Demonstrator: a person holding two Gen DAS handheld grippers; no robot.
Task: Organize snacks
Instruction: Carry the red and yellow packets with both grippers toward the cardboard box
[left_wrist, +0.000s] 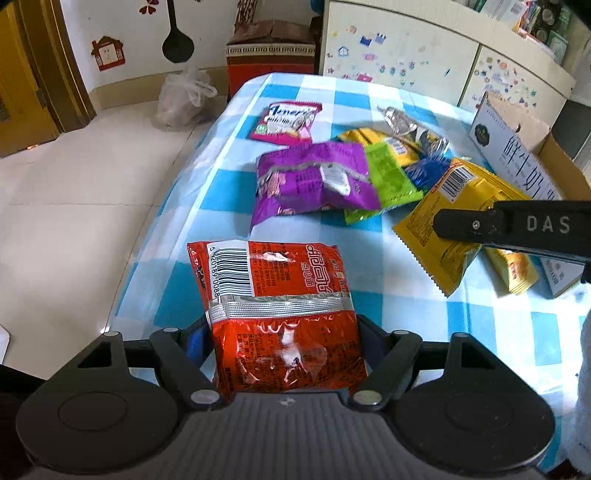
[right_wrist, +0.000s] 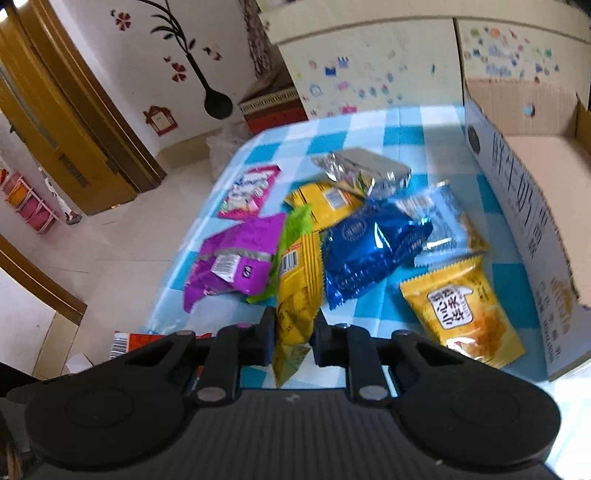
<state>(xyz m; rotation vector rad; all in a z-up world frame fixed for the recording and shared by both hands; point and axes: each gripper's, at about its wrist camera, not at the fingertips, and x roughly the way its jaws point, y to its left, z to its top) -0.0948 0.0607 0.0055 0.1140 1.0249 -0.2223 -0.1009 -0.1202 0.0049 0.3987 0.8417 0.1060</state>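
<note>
Red packet (left_wrist: 280, 314) gripped in left tool (left_wrist: 284, 332), yellow packet (right_wrist: 297, 295) pinched in right tool (right_wrist: 293, 332), beside purple packet (right_wrist: 236, 258).

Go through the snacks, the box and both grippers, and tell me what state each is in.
Left gripper: shut on red packet.
Red packet: sealed, held.
Right gripper: shut on yellow packet.
Yellow packet: sealed, held.
Purple packet: lying on the table.
Cardboard box: open, looks empty.
</note>
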